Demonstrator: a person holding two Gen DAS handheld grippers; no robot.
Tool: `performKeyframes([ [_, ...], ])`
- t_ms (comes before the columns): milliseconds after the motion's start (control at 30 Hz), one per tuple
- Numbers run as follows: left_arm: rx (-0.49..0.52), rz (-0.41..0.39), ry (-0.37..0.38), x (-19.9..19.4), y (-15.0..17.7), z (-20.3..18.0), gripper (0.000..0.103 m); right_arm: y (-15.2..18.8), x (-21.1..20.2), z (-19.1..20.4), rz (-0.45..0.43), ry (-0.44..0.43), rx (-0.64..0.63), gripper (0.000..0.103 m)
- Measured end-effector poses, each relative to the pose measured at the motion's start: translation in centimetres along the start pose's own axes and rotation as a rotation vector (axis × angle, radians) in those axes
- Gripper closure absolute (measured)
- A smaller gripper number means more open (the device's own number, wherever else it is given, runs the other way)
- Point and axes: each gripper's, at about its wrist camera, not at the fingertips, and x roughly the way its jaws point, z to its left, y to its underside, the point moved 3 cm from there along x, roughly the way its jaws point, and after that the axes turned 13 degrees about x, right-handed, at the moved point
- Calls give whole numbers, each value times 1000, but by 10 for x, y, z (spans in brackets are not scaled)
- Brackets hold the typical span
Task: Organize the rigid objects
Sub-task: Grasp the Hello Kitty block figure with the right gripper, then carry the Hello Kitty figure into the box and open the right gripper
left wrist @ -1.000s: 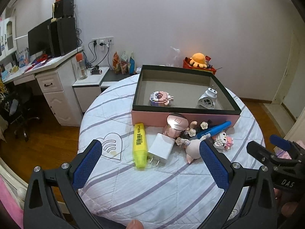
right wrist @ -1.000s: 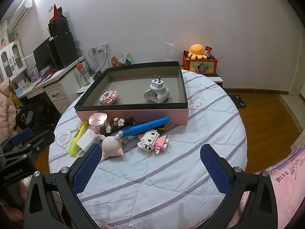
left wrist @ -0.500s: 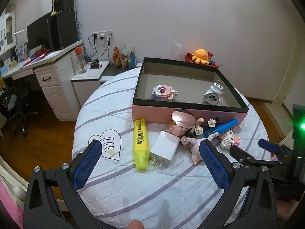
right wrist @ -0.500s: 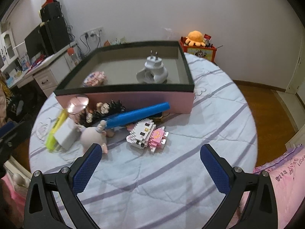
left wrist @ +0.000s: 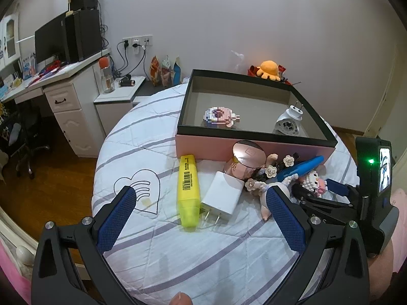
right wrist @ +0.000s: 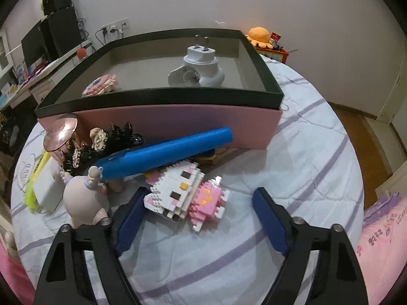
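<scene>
The right claw (right wrist: 198, 218) hangs low over the striped cloth of the round desk (right wrist: 305, 157), its jaws closing around the brick-built cat figure (right wrist: 187, 194); the left pad is touching or just beside the figure's white head, the right pad is clear of the pink body, so nothing is gripped. The left claw (left wrist: 201, 218) stands wide with nothing between its pads, above the cloth, with the yellow highlighter (left wrist: 188, 188) and the white charger (left wrist: 223, 195) lying side by side ahead of it. Directly behind the cat figure a blue tube (right wrist: 165, 152) lies slantwise against the pink wall of the box (right wrist: 178, 122). To the left of the tube are a pale doll (right wrist: 85, 198), black hair clips with cream flowers (right wrist: 101, 139) and a rose-gold jar (right wrist: 59, 134), all crowded just beside the box front. Inside the box, a white plug adapter (right wrist: 197, 70) stands upright with prongs up, well apart from a second brick-built figure (right wrist: 100, 85) lying flat nearer the left wall.
</scene>
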Motion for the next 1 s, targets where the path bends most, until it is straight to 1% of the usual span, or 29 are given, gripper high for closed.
performKeyframes([
  [33, 1, 0, -2, 0, 0, 0, 0, 0, -1, 2, -2, -6, -7, 36],
  [67, 0, -1, -2, 0, 0, 0, 0, 1, -3, 3, -6, -7, -21, 43],
  [467, 12, -10, 2, -6, -5, -7, 0, 2, -15, 4, -3, -42, -28, 43],
  [700, -3, -5, 1, -7, -9, -5, 0, 0, -45, 4, -34, -65, -25, 43],
  [833, -18, 2, 7, -4, -20, -1, 0, -8, -60, 3, -34, -80, -19, 43],
  [1000, -17, -4, -5, 4, -43, 6, 0, -35, -73, 10, -58, -100, -21, 43],
])
